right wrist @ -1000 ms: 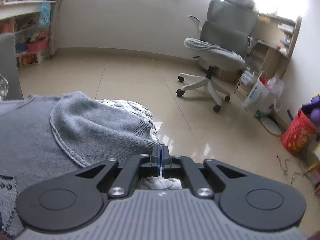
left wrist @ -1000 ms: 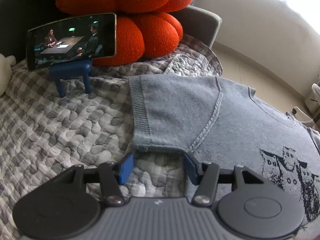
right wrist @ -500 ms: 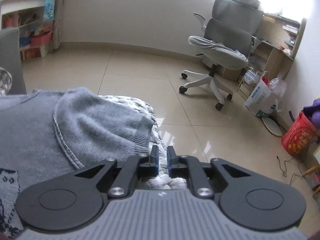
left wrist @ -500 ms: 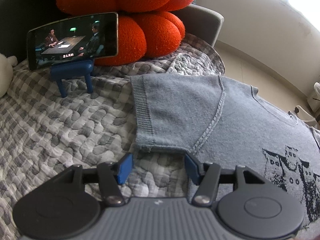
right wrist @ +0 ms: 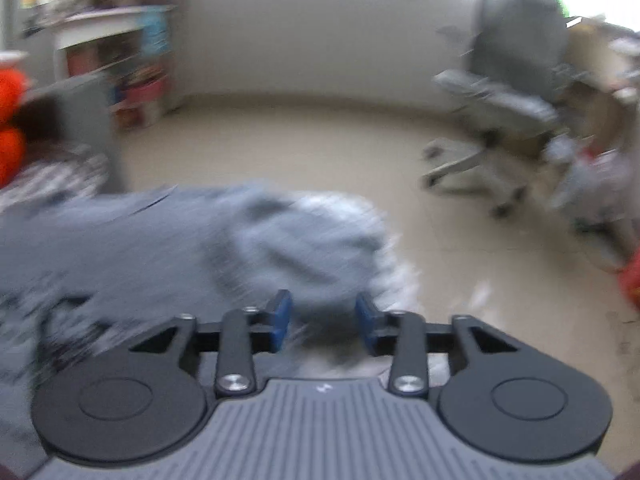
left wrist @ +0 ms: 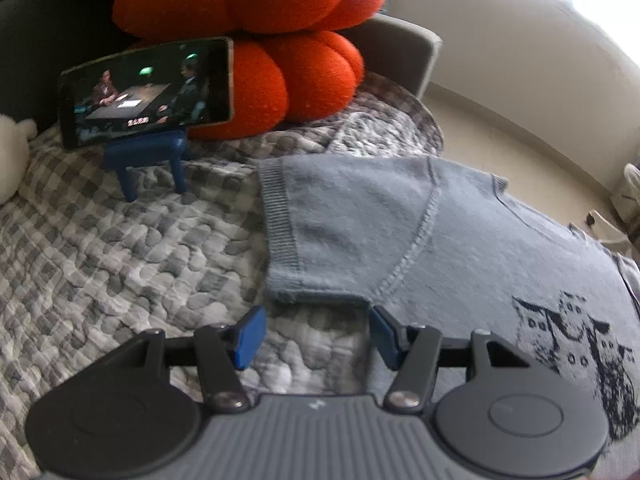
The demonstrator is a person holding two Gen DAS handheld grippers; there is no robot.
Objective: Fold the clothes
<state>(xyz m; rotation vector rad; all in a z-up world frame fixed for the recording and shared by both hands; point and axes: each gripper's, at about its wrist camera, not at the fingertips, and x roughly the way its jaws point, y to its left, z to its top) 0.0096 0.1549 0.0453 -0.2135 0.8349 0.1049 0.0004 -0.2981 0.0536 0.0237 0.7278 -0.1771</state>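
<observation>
A grey knitted sweater (left wrist: 460,240) with a dark owl print lies spread on a checked quilt (left wrist: 120,264). One sleeve (left wrist: 344,224) is folded flat across the shoulder. My left gripper (left wrist: 316,332) hovers open just before the sleeve's lower edge, with only quilt between its blue pads. In the blurred right wrist view the other sleeve (right wrist: 304,248) lies bunched at the quilt's edge. My right gripper (right wrist: 322,320) is over it, its jaws opening; the pads stand apart and do not press the cloth.
A phone (left wrist: 148,90) playing video stands on a small blue stool-shaped holder (left wrist: 146,160), in front of a big orange cushion (left wrist: 256,40). Beyond the quilt's edge lie a tiled floor (right wrist: 304,140), a grey office chair (right wrist: 508,92) and shelves (right wrist: 120,64).
My right gripper went from shut to open and swung up and left, blurring its view. The left gripper and the folded sleeve stayed put.
</observation>
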